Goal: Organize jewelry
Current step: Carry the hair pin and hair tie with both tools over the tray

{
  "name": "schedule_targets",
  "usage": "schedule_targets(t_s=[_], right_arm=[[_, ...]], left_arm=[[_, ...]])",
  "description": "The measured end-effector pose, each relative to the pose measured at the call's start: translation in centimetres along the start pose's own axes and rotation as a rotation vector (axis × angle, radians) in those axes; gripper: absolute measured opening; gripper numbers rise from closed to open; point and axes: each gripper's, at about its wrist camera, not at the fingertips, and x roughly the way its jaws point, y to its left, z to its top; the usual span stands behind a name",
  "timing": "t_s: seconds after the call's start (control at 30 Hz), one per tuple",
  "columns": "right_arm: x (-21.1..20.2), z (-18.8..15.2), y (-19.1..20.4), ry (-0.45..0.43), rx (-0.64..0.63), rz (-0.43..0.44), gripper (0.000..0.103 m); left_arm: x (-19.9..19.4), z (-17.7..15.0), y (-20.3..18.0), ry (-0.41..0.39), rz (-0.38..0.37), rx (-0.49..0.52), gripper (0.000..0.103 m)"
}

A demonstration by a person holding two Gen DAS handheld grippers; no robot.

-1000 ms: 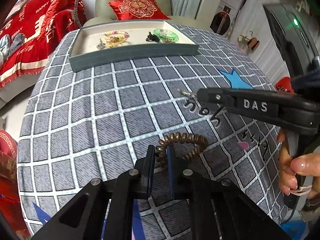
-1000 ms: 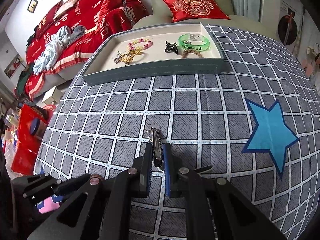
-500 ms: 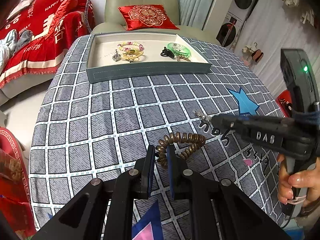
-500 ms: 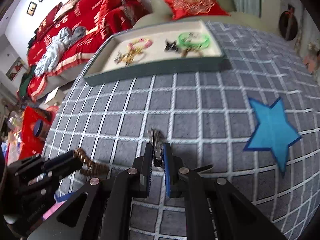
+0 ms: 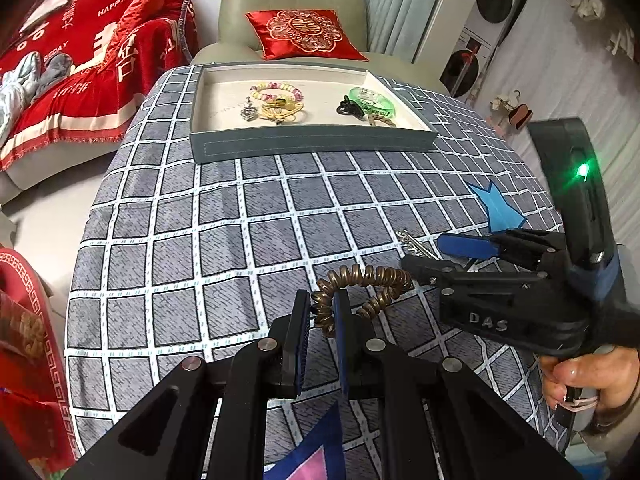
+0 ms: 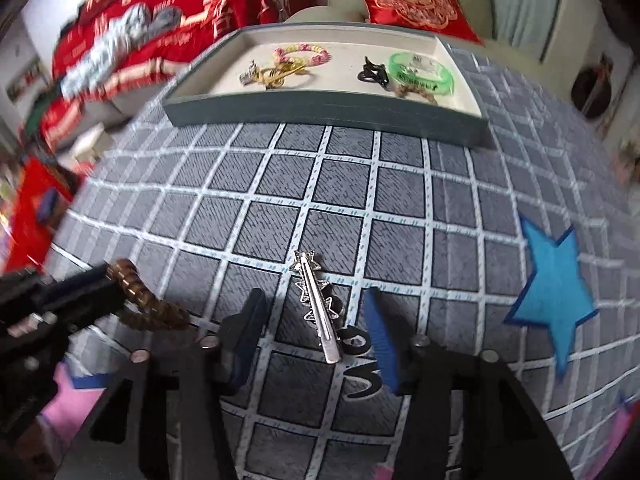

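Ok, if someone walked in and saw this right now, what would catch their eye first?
Probably the left hand-held gripper pinching a bronze coil hair tie just above the grey checked tablecloth. Next, the silver star hair clip lying on the cloth between the opening pads of the right hand-held gripper. Behind both sits the grey tray of bracelets.

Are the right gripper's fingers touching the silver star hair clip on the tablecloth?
Apart. The right wrist view shows the right gripper opening, with the silver star hair clip lying on the tablecloth between the fingers, cloth visible on both sides.
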Motion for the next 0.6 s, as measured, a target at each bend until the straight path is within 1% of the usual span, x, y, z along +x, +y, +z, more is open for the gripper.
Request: schedule_targets(t_s=[0.03, 0.07, 0.13, 0.2, 0.33, 0.47, 0.6], right_arm=[[-0.1, 0.0, 0.5, -0.002, -0.021, -0.001, 0.019], [-0.1, 0.0, 0.6, 0.001, -0.023, 0.007, 0.017], [-0.2, 0.0, 0.9, 0.003, -0.034, -0.006, 0.017], [-0.4, -0.1, 0.7, -0.002, -0.022, 0.001, 0.017], [-1.1, -0.1, -0.9, -0.021, 0.065, 0.057, 0.017], [-2.0, 0.5, -2.3, -0.044, 0.127, 0.095, 0.017], [-3.1, 1.3, -3.6, -0.085, 0.190, 0.138, 0.017]], left_arm=[[0.0, 0.0, 0.1, 0.000, 0.001, -0.002, 0.028], [-0.1, 0.0, 0.3, -0.002, 0.003, -0.005, 0.028], [-0.2, 0.1, 0.5, -0.006, 0.004, -0.009, 0.028], [-0.4, 0.3, 0.7, -0.013, 0.004, -0.013, 0.028], [-0.7, 0.7, 1.2, -0.025, 0.005, -0.014, 0.028], [-0.9, 1.5, 1.6, -0.040, 0.005, -0.020, 0.028], [-1.1, 2.3, 1.8, -0.057, 0.006, -0.018, 0.028]])
